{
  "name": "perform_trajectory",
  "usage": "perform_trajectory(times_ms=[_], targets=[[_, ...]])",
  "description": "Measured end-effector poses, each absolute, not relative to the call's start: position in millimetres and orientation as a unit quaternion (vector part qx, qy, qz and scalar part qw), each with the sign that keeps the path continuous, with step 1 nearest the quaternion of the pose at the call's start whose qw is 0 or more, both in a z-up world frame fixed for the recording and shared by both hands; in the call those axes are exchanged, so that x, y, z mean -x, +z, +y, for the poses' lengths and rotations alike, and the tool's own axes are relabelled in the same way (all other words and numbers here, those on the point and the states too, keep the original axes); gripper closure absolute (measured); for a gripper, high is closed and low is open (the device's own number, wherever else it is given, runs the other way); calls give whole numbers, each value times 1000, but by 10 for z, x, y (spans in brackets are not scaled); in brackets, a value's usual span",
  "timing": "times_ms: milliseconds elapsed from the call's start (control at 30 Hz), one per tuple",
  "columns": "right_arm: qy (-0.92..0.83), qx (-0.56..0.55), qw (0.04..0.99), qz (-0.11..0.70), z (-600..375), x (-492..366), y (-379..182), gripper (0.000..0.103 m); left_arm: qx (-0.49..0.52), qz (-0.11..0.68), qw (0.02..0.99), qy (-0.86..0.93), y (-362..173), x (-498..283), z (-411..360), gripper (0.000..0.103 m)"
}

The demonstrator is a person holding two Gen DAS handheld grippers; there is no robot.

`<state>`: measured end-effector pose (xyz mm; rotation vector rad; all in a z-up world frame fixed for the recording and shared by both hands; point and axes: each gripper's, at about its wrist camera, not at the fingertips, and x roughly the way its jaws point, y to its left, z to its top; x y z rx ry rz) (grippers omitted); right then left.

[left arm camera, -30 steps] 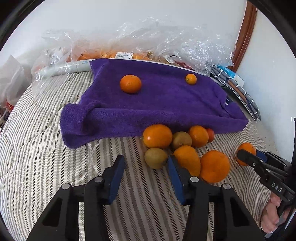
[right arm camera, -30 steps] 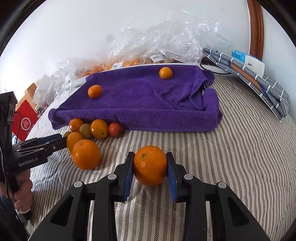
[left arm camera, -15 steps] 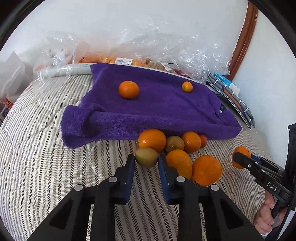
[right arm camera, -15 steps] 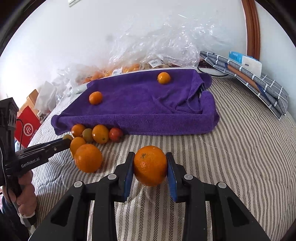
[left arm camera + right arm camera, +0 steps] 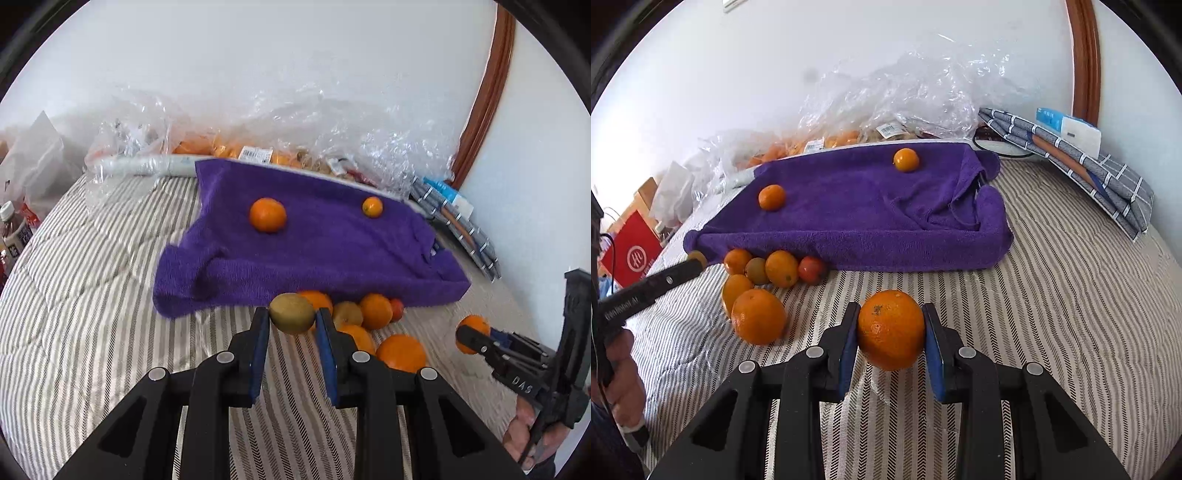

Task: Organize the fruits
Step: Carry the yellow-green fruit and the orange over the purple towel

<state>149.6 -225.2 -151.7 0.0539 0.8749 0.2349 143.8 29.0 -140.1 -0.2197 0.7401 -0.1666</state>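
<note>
My left gripper (image 5: 291, 321) is shut on a brown kiwi (image 5: 291, 313) and holds it lifted above the striped bed cover. My right gripper (image 5: 891, 332) is shut on a large orange (image 5: 891, 329), held above the cover. A purple towel (image 5: 314, 247) lies ahead with two small oranges on it, one to the left (image 5: 267, 214) and one to the right (image 5: 372, 207). A pile of oranges, a second kiwi and a small red fruit (image 5: 369, 325) lies against the towel's front edge. The pile also shows in the right wrist view (image 5: 764, 284).
Crumpled clear plastic bags with more fruit (image 5: 258, 147) lie behind the towel by the wall. A folded checked cloth (image 5: 1082, 166) and a blue-white box (image 5: 1067, 129) sit at the right. A red bag (image 5: 629, 254) and bottles (image 5: 11, 236) stand at the left.
My left gripper closed on the kiwi from the pile and lifted it up and back. My right gripper kept hold of the orange and rose slightly.
</note>
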Motion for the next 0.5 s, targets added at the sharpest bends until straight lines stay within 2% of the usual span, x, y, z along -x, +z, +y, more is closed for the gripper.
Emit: perform_trajectory(times_ms=[267, 500], targets=[[123, -27, 910, 395, -2177, -1740, -1129, 70, 89, 311, 944, -60, -968, -1720, 347, 78], [111, -24, 919, 378, -2118, -2233, -958, 70, 87, 299, 950, -34, -986, -2128, 334, 78]])
